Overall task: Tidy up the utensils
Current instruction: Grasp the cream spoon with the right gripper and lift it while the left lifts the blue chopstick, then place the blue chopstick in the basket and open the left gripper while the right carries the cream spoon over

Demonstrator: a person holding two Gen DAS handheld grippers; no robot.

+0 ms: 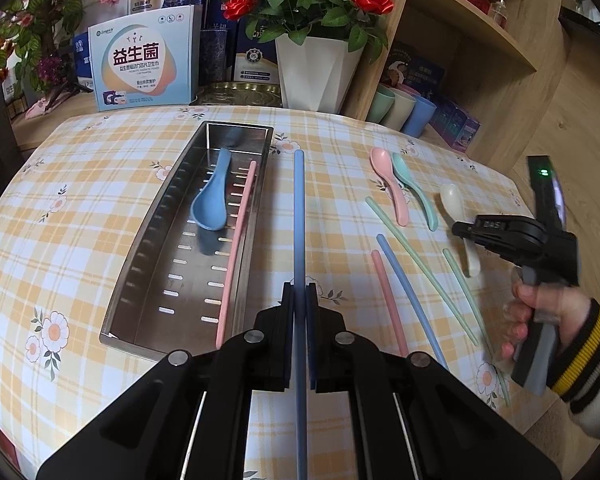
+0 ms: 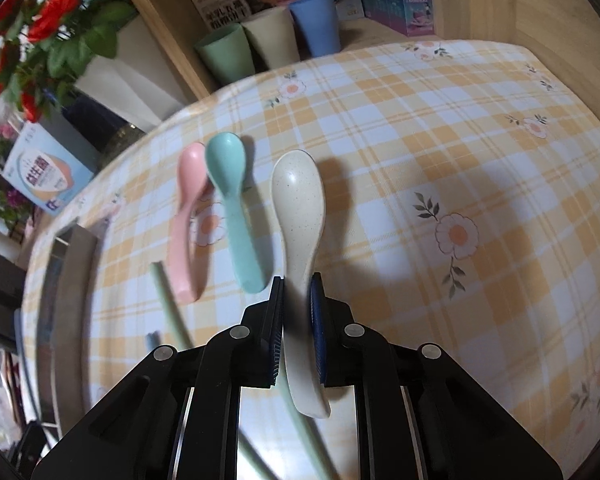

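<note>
The left gripper (image 1: 299, 300) clamps a stiff, light blue plastic chopstick (image 1: 299, 216) mid-shaft; the right gripper (image 2: 296, 312) pinches a smooth cream speckled spoon (image 2: 296, 216) by its slippery handle

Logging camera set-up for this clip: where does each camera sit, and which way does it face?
Left wrist: on the left gripper, looking down its fingers across the table at the steel tray; the gripper is shut on a blue chopstick; the person's right hand shows.
Right wrist: on the right gripper, facing the shelf, shut on the cream spoon; no hand shows.
Shared: pink spoon, teal spoon, cream spoon, tray, checked tablecloth, cups.
</note>
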